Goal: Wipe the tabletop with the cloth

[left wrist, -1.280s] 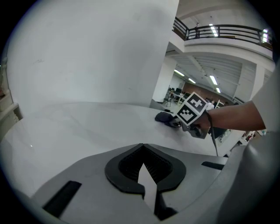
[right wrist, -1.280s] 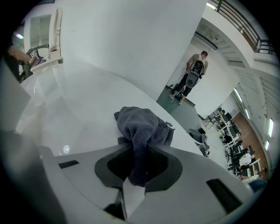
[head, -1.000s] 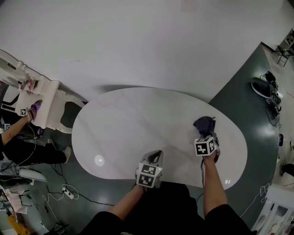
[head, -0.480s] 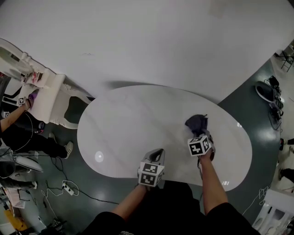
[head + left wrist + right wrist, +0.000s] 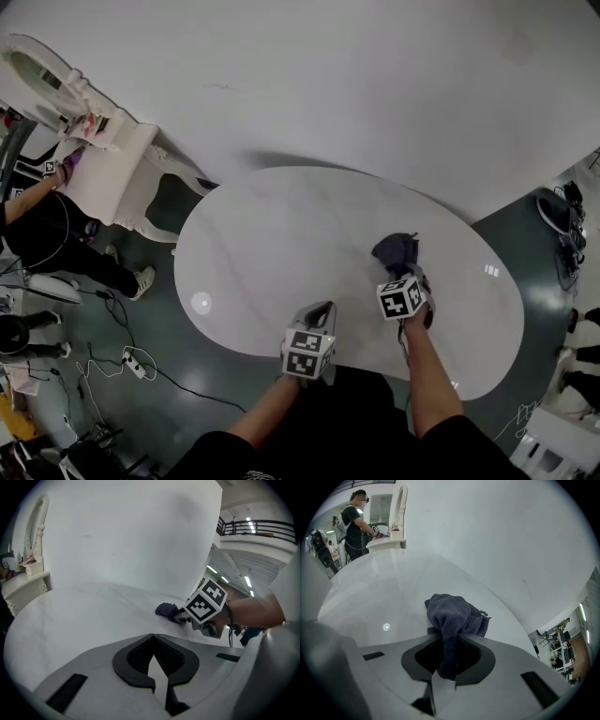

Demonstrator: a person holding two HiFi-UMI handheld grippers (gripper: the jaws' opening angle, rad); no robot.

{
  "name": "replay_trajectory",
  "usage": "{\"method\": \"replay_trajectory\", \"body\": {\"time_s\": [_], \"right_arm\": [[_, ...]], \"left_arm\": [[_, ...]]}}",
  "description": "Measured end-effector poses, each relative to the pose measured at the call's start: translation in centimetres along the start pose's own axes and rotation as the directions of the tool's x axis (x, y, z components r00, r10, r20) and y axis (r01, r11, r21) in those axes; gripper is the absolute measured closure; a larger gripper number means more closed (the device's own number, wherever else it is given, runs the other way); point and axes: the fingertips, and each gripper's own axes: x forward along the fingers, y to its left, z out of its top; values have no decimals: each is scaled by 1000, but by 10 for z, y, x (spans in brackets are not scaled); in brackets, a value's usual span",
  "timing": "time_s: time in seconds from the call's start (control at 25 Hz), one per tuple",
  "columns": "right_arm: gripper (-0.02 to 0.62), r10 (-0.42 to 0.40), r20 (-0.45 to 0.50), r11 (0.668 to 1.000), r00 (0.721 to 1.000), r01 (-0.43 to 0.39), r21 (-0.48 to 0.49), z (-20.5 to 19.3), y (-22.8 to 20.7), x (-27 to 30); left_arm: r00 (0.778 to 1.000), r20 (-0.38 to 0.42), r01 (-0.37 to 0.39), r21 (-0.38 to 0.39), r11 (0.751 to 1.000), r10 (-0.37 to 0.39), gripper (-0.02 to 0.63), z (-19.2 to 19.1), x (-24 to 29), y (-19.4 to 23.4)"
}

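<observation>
A dark blue-grey cloth (image 5: 397, 251) (image 5: 454, 618) lies bunched on the white oval tabletop (image 5: 281, 253), right of its middle. My right gripper (image 5: 405, 272) (image 5: 446, 660) is shut on the cloth, a fold of it pinched between the jaws and the rest pressed on the surface ahead. The left gripper view also catches the cloth (image 5: 166, 609) beside the right gripper's marker cube (image 5: 206, 600). My left gripper (image 5: 319, 315) (image 5: 153, 660) rests shut and holding nothing over the table's near edge.
A white ornate dressing table (image 5: 103, 169) with an oval mirror (image 5: 37, 70) stands off the table's left end, a person (image 5: 42, 234) beside it. Cables and a power strip (image 5: 131, 366) lie on the dark floor. A white wall (image 5: 328, 84) runs behind the tabletop.
My right gripper has dragged the cloth leftward across the tabletop. The head view has shifted, so the table sits further right in the picture. The left gripper has stayed at the near edge.
</observation>
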Motion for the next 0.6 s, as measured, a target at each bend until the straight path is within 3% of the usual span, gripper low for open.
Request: {"method": "replay_trajectory", "body": {"time_s": [0.6], "right_arm": [[551, 132, 66, 974, 989, -117, -192, 113, 114, 20]], "left_arm": [[992, 41, -115, -90, 989, 119, 600, -9, -42, 100]]}}
